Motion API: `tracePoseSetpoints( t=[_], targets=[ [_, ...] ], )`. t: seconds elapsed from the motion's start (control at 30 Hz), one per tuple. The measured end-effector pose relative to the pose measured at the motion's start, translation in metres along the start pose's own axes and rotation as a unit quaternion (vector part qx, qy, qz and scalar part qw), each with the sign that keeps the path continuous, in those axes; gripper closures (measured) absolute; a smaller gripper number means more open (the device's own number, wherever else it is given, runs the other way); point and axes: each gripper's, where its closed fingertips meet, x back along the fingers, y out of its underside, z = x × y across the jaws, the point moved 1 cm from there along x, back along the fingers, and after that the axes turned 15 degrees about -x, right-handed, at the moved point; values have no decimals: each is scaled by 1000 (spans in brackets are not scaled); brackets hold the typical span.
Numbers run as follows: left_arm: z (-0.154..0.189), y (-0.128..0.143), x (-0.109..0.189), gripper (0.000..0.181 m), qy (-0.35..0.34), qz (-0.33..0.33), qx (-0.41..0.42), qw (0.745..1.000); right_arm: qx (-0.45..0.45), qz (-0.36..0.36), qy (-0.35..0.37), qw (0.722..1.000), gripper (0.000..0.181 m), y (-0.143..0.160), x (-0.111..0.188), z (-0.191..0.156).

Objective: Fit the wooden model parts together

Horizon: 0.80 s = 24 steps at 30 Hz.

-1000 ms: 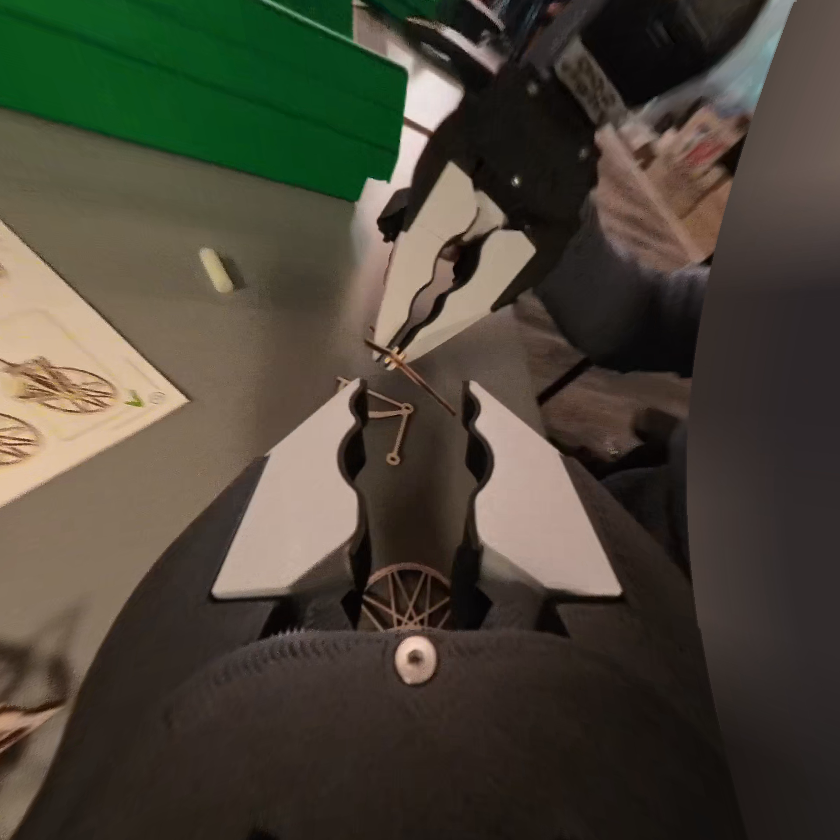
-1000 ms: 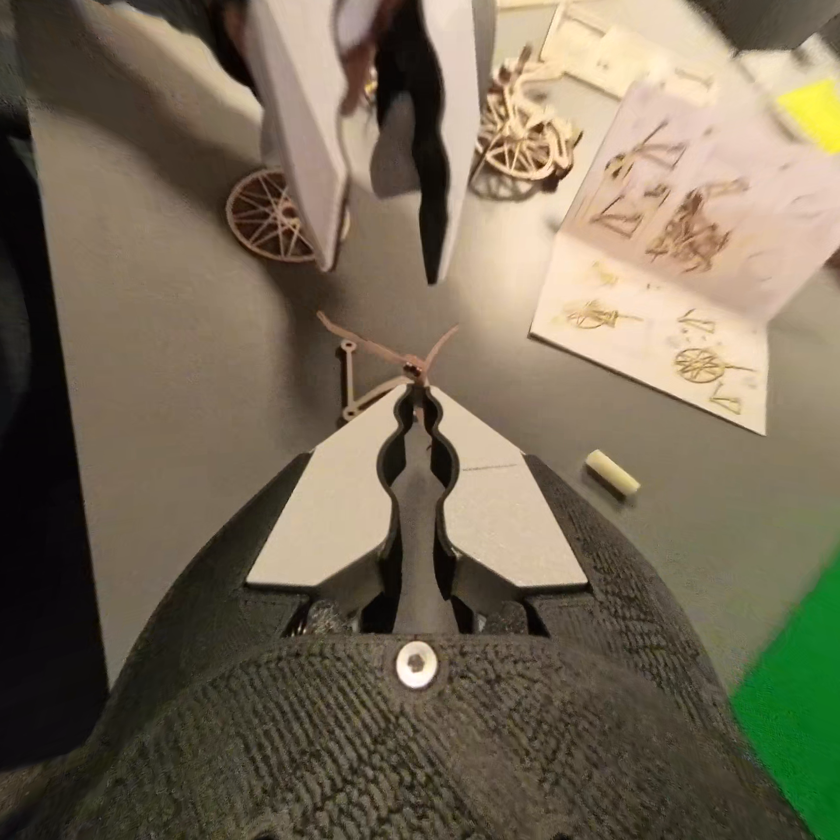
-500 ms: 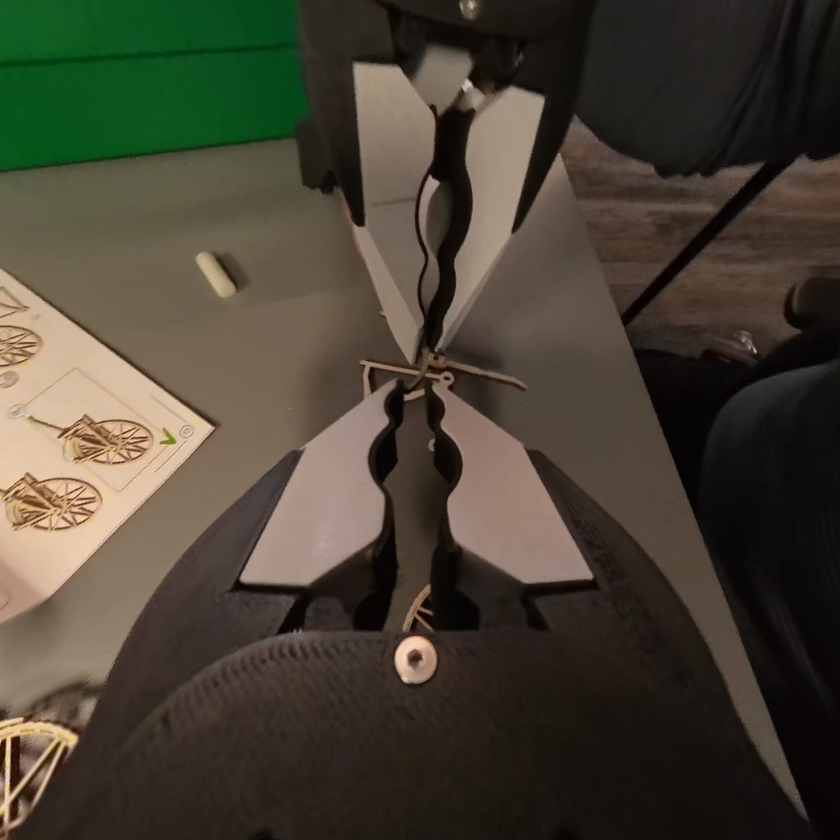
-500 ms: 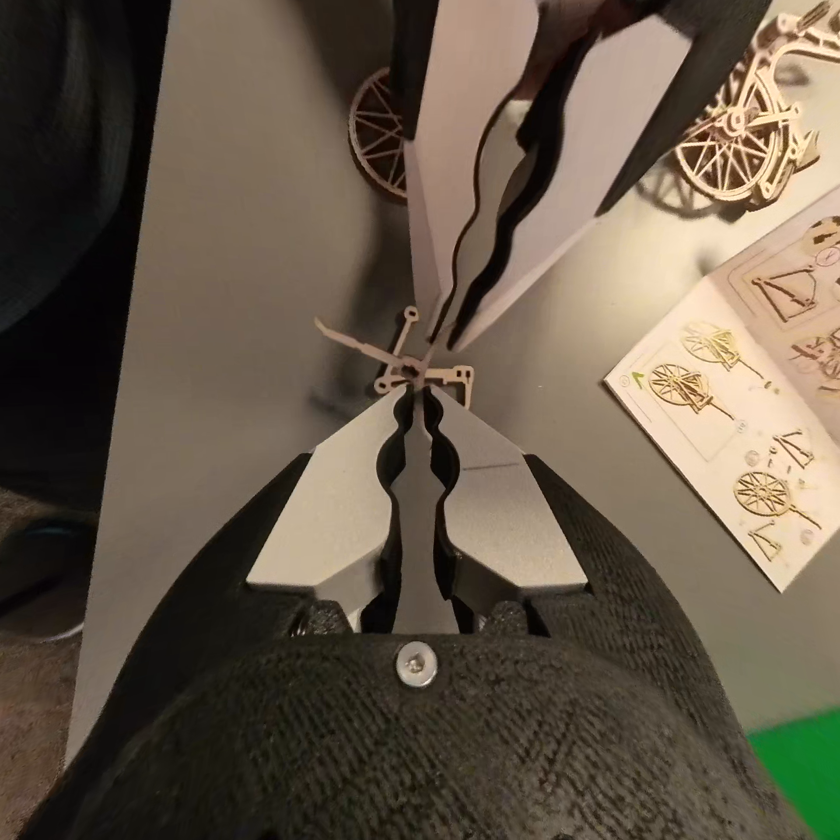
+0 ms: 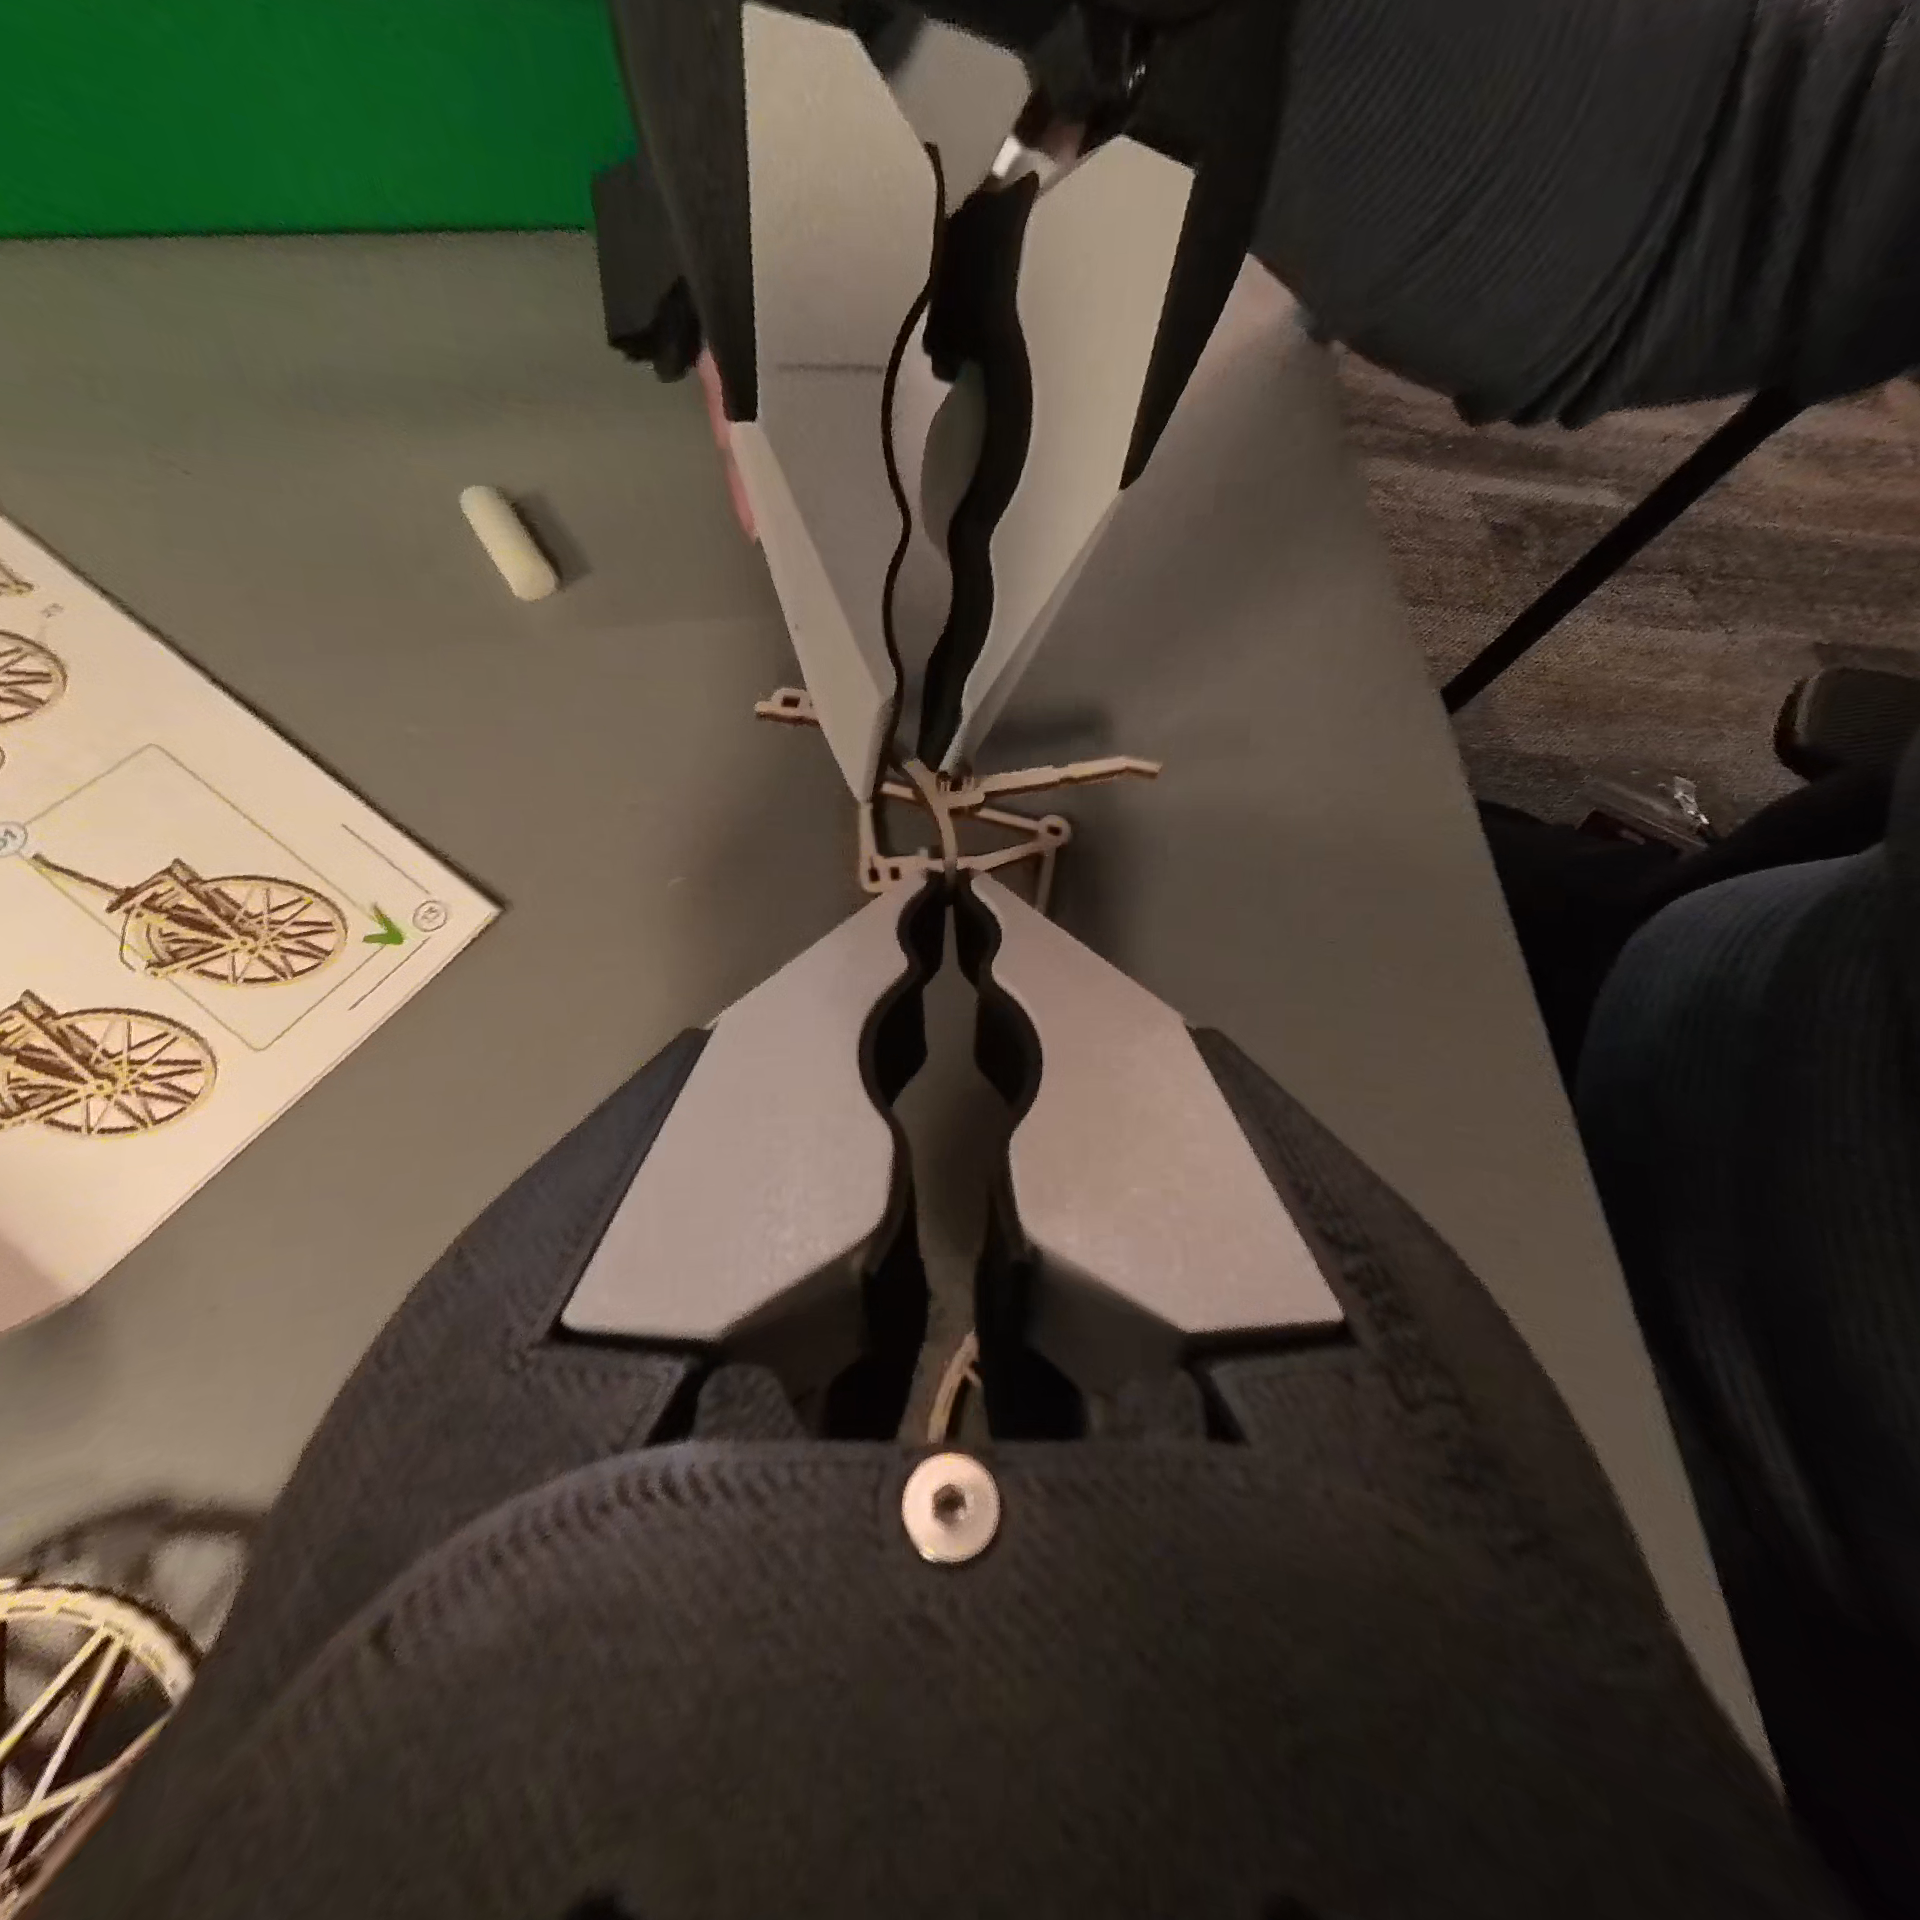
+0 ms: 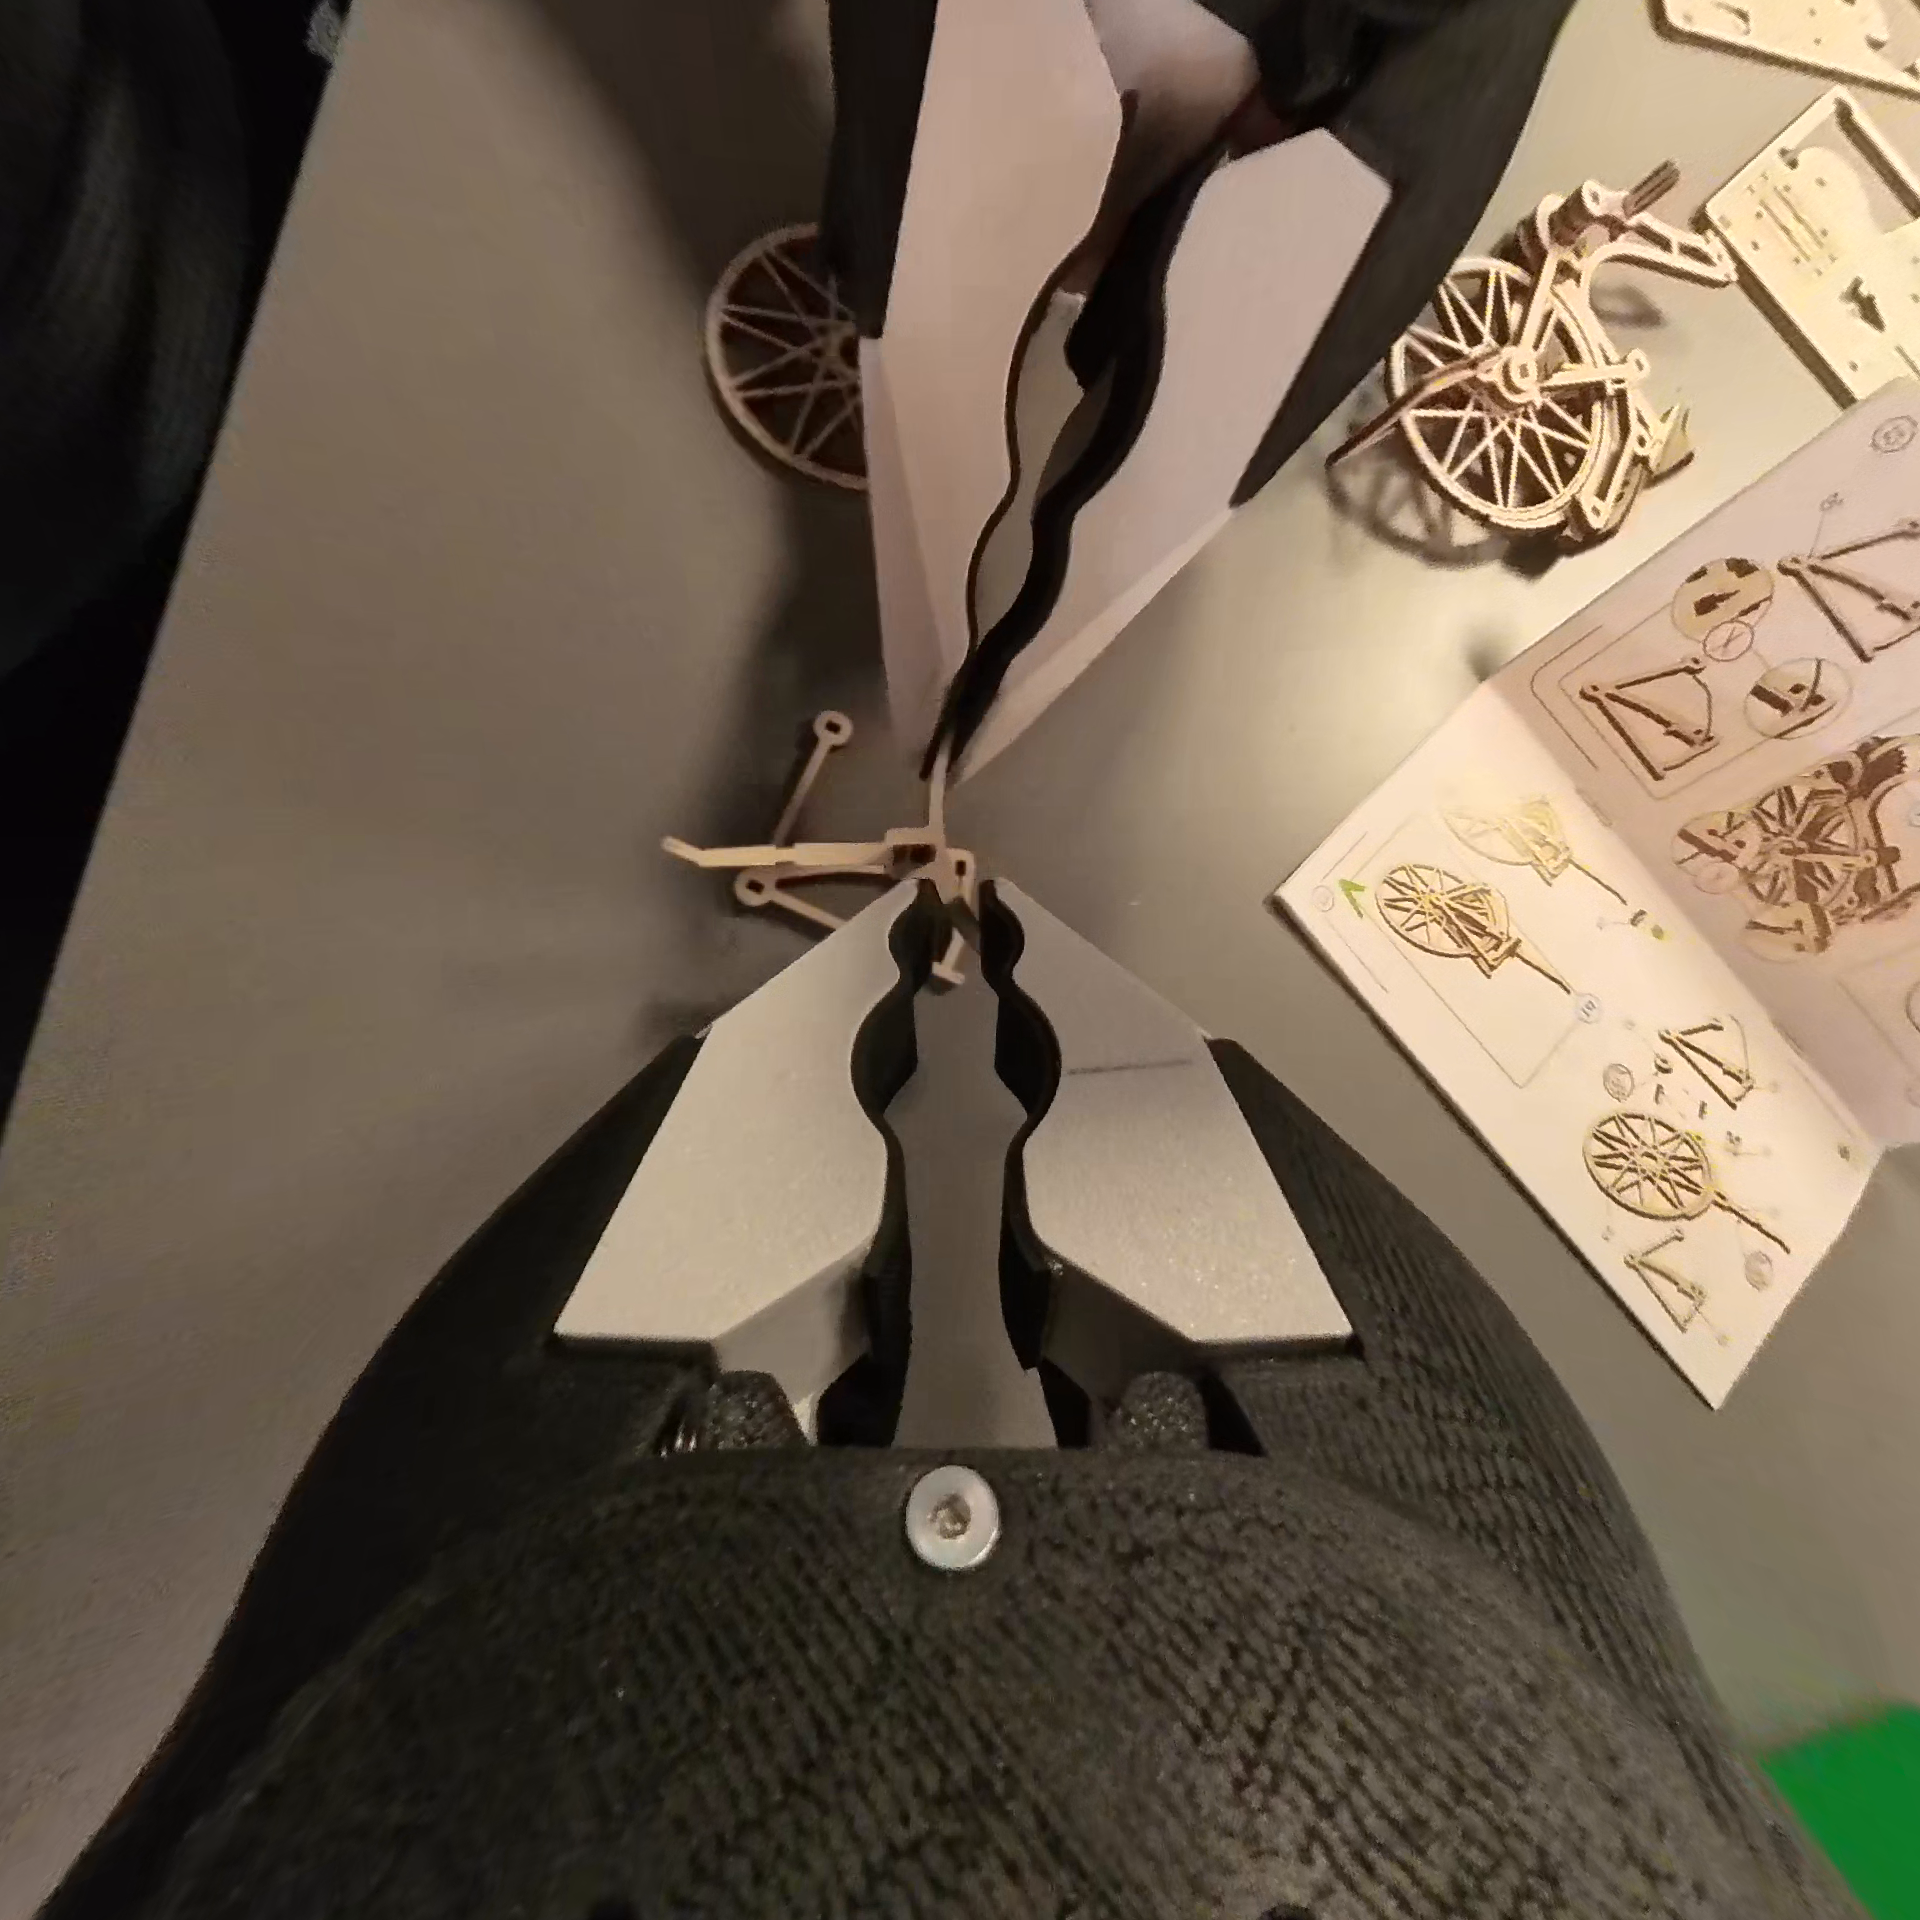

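Both grippers meet tip to tip above the grey table [image 5: 520, 436]. My left gripper [image 5: 951, 883] is shut on a thin curved wooden strip [image 5: 948, 831]. It comes in from above in the right wrist view [image 6: 940, 758]. My right gripper [image 6: 951, 896] is shut on a small wooden frame part [image 6: 951, 914] with a long thin arm [image 6: 769, 826] sticking out sideways. It comes in from above in the left wrist view [image 5: 920, 764]. The strip touches the frame part at the tips. A thin triangular frame [image 6: 800, 821] sits right by them; I cannot tell if it is joined.
An open instruction booklet [image 5: 208, 883] lies to the left, also in the right wrist view [image 6: 1610, 935]. A white peg [image 5: 506, 540], a loose spoked wheel [image 6: 790, 384], a part-built bicycle model [image 6: 1507, 395], wooden part sheets [image 6: 1818, 208] and a green box [image 5: 312, 104] are around. The table edge [image 5: 1455, 831] is close. About 10 cm separates my left fingertips from the loose spoked wheel [image 6: 790, 384].
A second ago my left gripper was open and apart from the right. It has closed in and shut on the strip at the right gripper's tips. In the last half second both barely moved.
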Motion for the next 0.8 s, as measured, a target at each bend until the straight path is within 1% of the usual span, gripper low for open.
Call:
tracePoseSetpoints(
  t=[0.07, 0.13, 0.17, 0.27, 0.33, 0.4, 0.47, 0.57, 0.67, 0.7, 0.73, 0.77, 0.8],
  targets=[
    [-8, 1, 2, 180, -23, 0, 13, 1000, 6, 16, 13, 1000, 176, -1, -1, 6],
    [-18, 2, 6, 177, -58, 7, 27, 998, 25, 49, 39, 998, 179, -6, 0, 13],
    [-23, 1, 8, 168, -72, 13, 36, 997, 34, 75, 55, 995, 179, -10, 2, 16],
    [-28, -8, 16, 142, -70, 58, 91, 992, 73, 151, 125, 978, 179, -25, 10, 27],
    [-27, -15, 19, 125, -49, 88, 136, 986, 110, 174, 187, 961, 179, -33, 16, 35],
    [-26, -22, 21, 118, -33, 117, 171, 978, 144, 178, 231, 946, 179, -35, 18, 41],
    [-28, -25, 24, 115, -33, 131, 184, 974, 173, 178, 287, 925, 179, -37, 22, 49],
    [-38, -21, 24, 129, -79, 127, 183, 972, 213, 165, 360, 893, 179, -39, 24, 58],
    [-41, -21, 20, 143, -91, 132, 189, 969, 268, 126, 431, 853, 179, -42, 23, 65],
    [-42, -21, 19, 154, -96, 134, 188, 968, 283, 119, 440, 844, 179, -43, 21, 65],
    [-45, -19, 20, 170, -109, 130, 183, 968, 294, 118, 443, 838, 179, -45, 19, 63],
    [-48, -15, 20, 175, -125, 116, 171, 970, 300, 120, 451, 832, 179, -47, 19, 63],
    [-52, -10, 21, 178, -147, 94, 154, 973, 305, 121, 447, 832, 178, -46, 19, 62]
  ],
)
